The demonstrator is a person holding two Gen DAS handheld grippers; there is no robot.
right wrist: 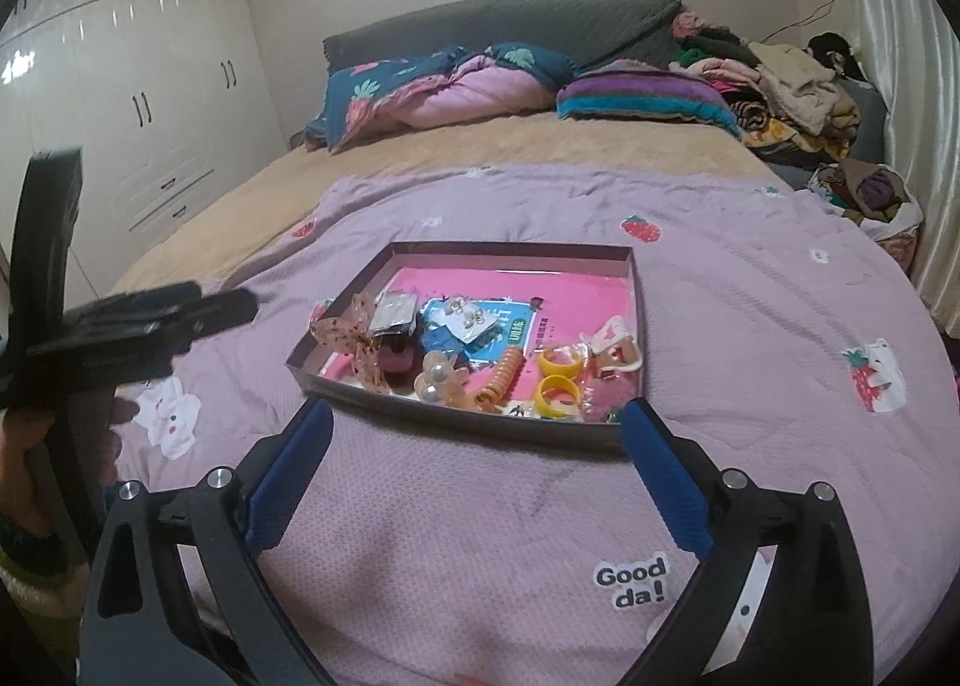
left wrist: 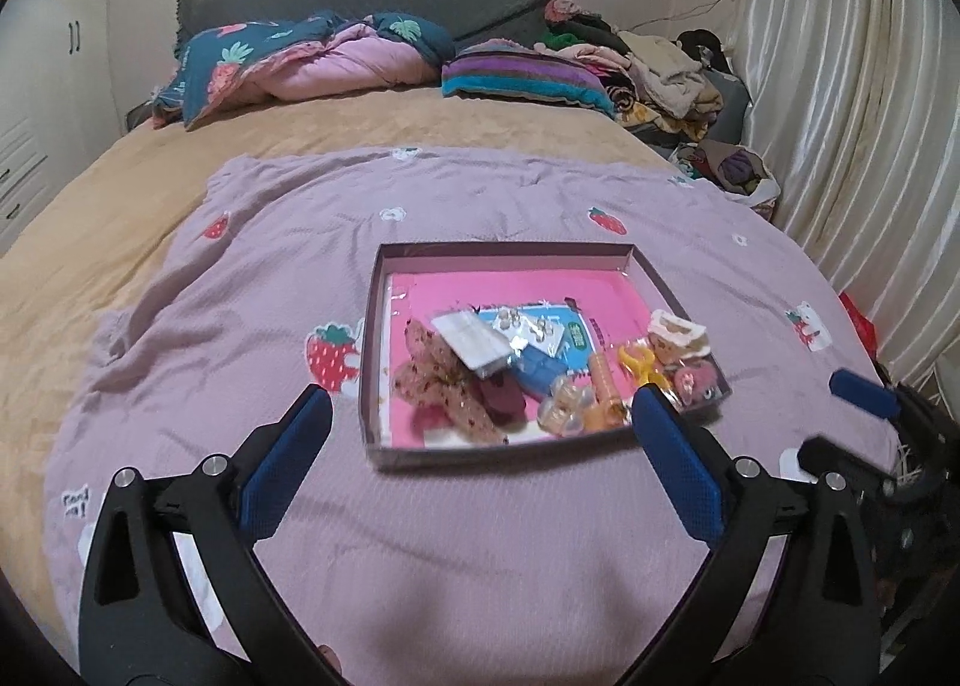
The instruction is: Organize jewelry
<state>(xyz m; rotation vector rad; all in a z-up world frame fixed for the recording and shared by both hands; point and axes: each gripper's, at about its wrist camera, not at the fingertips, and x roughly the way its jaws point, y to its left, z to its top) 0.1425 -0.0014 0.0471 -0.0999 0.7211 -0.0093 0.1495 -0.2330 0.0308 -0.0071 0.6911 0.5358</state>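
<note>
A shallow dark box (left wrist: 504,251) (right wrist: 510,249) with a pink floor lies on the lilac strawberry quilt (left wrist: 480,536). Inside lie a speckled bow clip (left wrist: 444,386) (right wrist: 354,341), an earring card (left wrist: 528,326) (right wrist: 474,320), a silver packet (left wrist: 474,347), an orange spiral tie (left wrist: 606,392) (right wrist: 501,380), a pearl clip (right wrist: 441,377) and two yellow rings (right wrist: 561,362). My left gripper (left wrist: 483,395) hangs open just short of the box's near wall, nothing between its fingers. My right gripper (right wrist: 478,410) is likewise open and empty before the near wall.
Folded bedding and a striped pillow (left wrist: 522,77) lie by the grey headboard. Piled clothes (right wrist: 792,86) and a pale curtain (left wrist: 840,116) line the right side. A white wardrobe (right wrist: 150,104) stands left. A hand (right wrist: 36,458) holds the left gripper's body (right wrist: 150,320).
</note>
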